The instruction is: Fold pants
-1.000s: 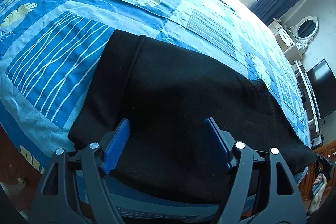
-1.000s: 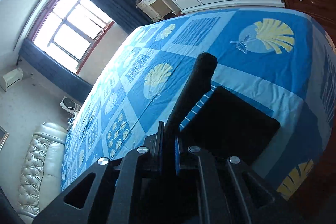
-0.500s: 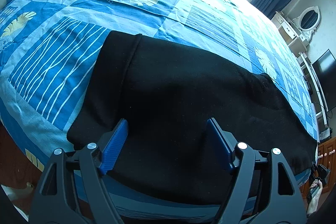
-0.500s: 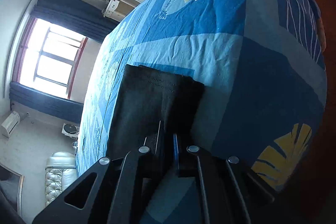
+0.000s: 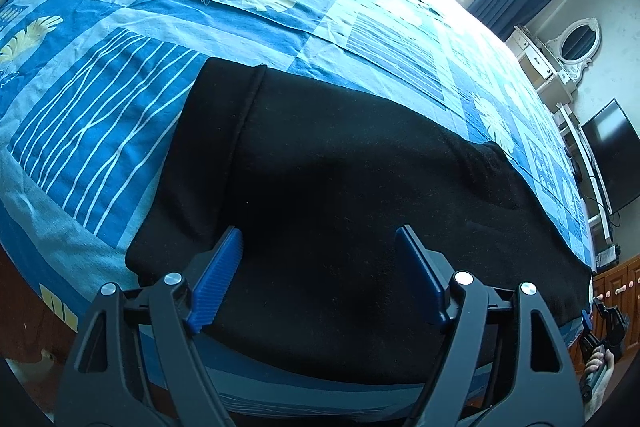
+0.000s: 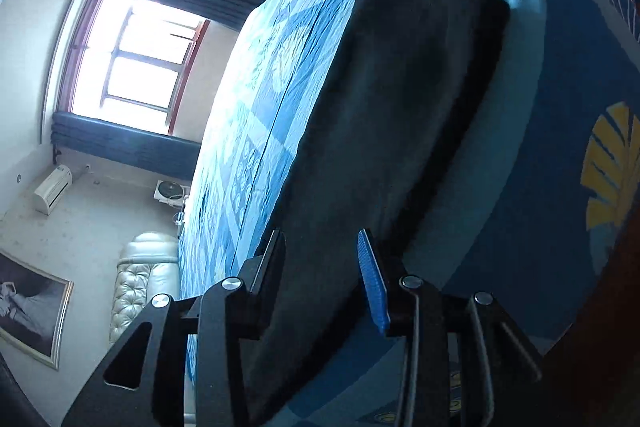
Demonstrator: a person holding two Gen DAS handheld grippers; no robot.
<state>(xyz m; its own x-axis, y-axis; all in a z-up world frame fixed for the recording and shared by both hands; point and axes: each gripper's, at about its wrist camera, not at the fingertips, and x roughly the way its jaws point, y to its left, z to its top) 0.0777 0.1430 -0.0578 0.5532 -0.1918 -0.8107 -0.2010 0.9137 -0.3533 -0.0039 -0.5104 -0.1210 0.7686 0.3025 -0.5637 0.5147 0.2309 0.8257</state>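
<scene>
Right tool (image 6: 322,267) just opened, pants (image 5: 360,195) released

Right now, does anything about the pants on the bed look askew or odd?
Nothing much stands out. The black pants lie flat along the near edge of the blue bedspread. Only a small raised wrinkle shows at their far edge, towards the right.
</scene>
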